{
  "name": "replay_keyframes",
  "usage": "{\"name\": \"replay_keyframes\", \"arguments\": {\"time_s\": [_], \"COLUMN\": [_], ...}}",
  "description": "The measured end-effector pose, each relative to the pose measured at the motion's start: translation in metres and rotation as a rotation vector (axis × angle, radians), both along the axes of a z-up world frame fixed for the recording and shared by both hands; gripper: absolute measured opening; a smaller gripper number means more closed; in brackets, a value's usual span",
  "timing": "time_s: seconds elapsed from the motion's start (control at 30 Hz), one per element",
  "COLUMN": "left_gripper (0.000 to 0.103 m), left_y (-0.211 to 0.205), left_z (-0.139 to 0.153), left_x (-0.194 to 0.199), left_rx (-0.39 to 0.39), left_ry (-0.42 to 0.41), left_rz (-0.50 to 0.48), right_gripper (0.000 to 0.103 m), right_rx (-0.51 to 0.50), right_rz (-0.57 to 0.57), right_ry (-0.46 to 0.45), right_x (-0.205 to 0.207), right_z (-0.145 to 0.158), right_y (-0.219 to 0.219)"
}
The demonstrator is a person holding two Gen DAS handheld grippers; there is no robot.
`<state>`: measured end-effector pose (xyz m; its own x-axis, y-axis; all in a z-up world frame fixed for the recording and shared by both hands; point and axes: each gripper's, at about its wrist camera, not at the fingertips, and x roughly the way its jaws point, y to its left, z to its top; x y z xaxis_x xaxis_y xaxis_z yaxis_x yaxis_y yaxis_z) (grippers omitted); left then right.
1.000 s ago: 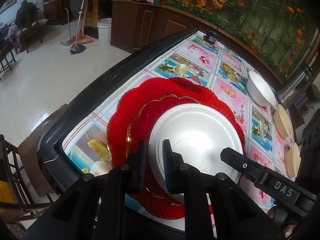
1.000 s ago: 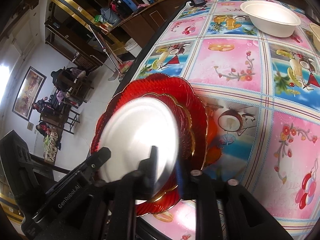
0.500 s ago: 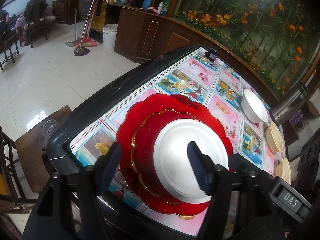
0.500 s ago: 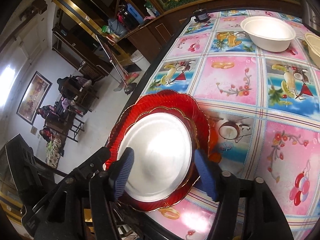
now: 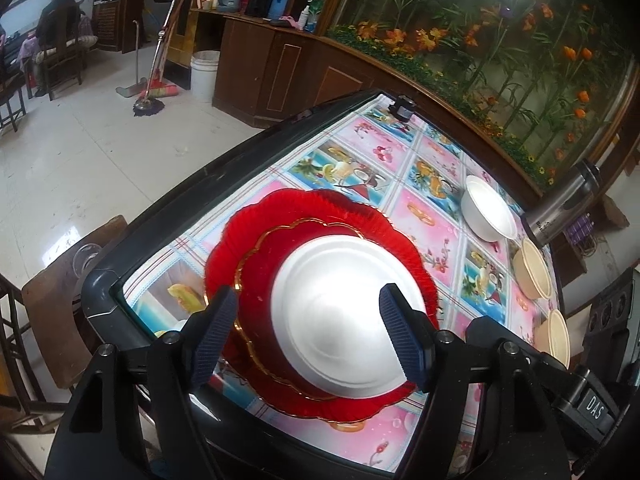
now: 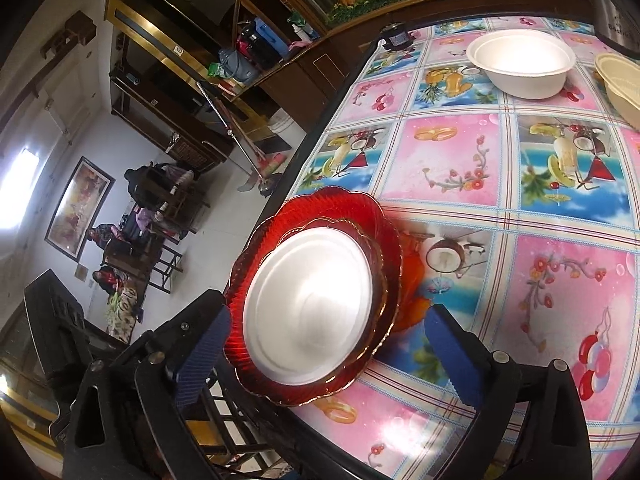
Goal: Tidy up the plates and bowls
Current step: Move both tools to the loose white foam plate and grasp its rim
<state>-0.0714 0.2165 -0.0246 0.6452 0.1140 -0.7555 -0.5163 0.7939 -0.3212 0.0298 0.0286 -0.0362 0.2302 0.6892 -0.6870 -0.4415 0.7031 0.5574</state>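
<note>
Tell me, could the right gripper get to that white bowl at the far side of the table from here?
Probably yes. The right gripper is open and empty, and only bare tablecloth lies between the plate stack and the white bowl.

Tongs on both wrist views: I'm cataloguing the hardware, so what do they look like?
Both tongs, left and right, are glossy black plastic with silver screws and dark blue ribbed pads on the fingers. In the left view, the other unit's black housing carries a "DAS" label. No cables or sleeves show.
</note>
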Motion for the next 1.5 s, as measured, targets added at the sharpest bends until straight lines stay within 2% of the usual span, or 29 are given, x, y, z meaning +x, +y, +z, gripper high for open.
{"name": "replay_keyframes", "arguments": {"time_s": [0.23, 0.63, 1.0, 1.1, 1.2, 1.37, 1.5], "left_gripper": [0.073, 0.073, 0.073, 0.073, 0.073, 0.073, 0.073], "left_y": [-0.015, -0.054, -0.069, -0.076, -0.082, -0.098, -0.113], "left_z": [0.004, 0.013, 0.011, 0.020, 0.027, 0.037, 0.029], "left_x": [0.015, 0.056, 0.081, 0.105, 0.140, 0.203, 0.253], "left_rx": [0.010, 0.017, 0.000, 0.014, -0.012, -0.009, -0.014], "left_ry": [0.007, 0.045, 0.064, 0.064, 0.079, 0.096, 0.146], "left_rz": [-0.064, -0.196, -0.241, -0.256, -0.284, -0.272, -0.269], "right_gripper": [0.099, 0.099, 0.099, 0.099, 0.099, 0.100, 0.098], "right_rx": [0.023, 0.085, 0.143, 0.155, 0.189, 0.250, 0.287], "right_rz": [-0.036, -0.161, -0.290, -0.309, -0.342, -0.402, -0.456], "right_ry": [0.006, 0.045, 0.105, 0.103, 0.115, 0.151, 0.176], "right_x": [0.004, 0.035, 0.075, 0.084, 0.097, 0.133, 0.168], "right_z": [0.001, -0.006, -0.012, -0.008, -0.004, 0.005, 0.007], "right_y": [-0.023, -0.082, -0.124, -0.129, -0.138, -0.160, -0.173]}}
